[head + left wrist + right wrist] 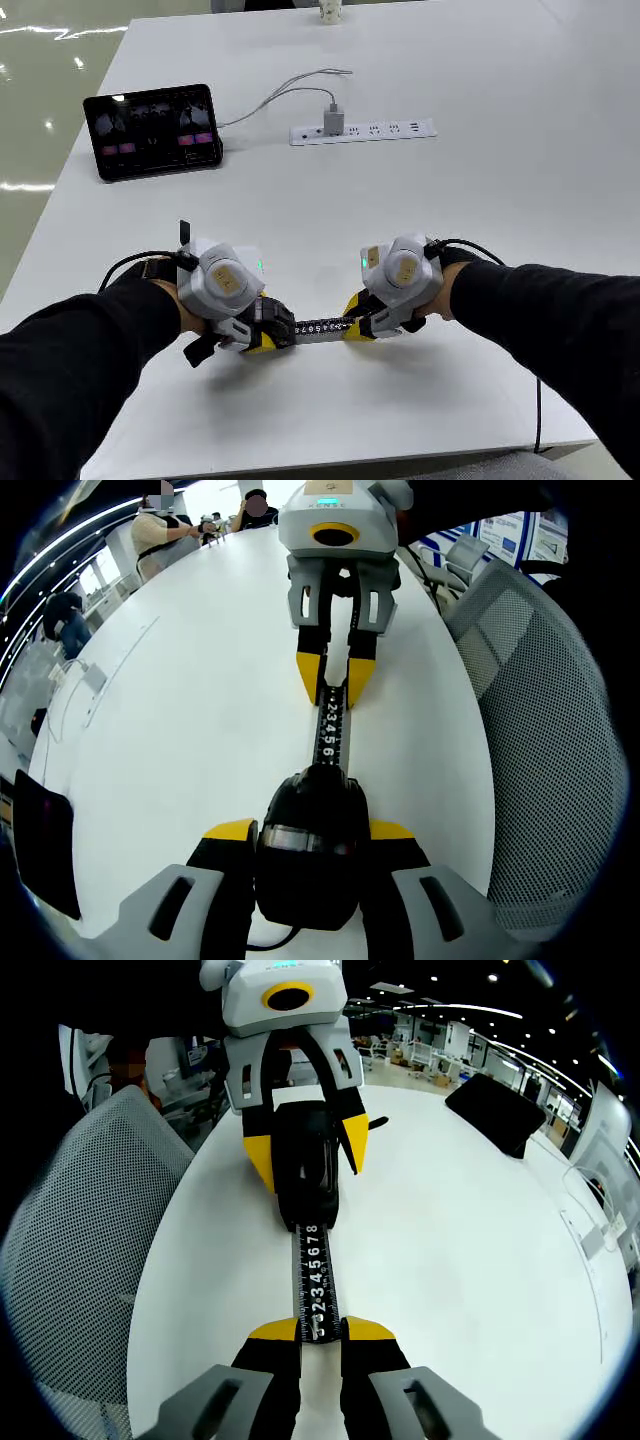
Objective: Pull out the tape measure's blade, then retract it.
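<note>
A black tape measure case sits between the yellow-tipped jaws of my left gripper, which is shut on it. Its blade, black with white numbers, runs a short way across the white table to my right gripper, which is shut on the blade's end. In the head view the left gripper with the tape measure case is at the near left, the right gripper at the near right, and the blade spans the gap between them. The right gripper view shows the case held by the left gripper.
A dark tablet stands at the back left of the white table. A white power strip with a plugged charger and cable lies behind the grippers. A grey mesh chair is beside the table edge. People sit at the far end.
</note>
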